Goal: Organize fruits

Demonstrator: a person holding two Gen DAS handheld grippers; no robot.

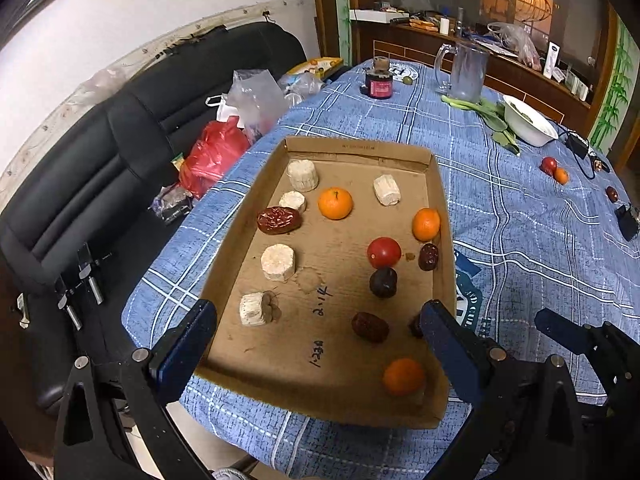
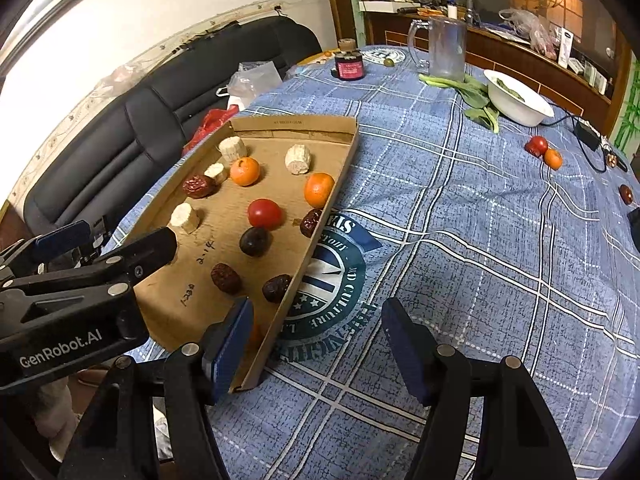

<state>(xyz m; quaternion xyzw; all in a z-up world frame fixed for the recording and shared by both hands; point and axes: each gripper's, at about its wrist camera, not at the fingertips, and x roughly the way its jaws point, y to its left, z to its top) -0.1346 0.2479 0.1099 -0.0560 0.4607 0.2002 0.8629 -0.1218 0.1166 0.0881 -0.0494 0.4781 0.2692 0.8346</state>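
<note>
Fruits point(image 1: 335, 203) in tray point(image 1: 360, 148), bowl point(image 1: 528, 122) behind right

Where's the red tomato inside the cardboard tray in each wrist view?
Left wrist: red tomato right of centre in the cardboard tray, just above a dark plum.
Right wrist: tomato left of centre, mid-tray.
Shared landmark: the handwritten marks on the tray floor.

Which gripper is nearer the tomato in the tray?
Left. The left gripper hangs over the tray's near end, short of the tomato. The right gripper is over the cloth beside the tray.
</note>
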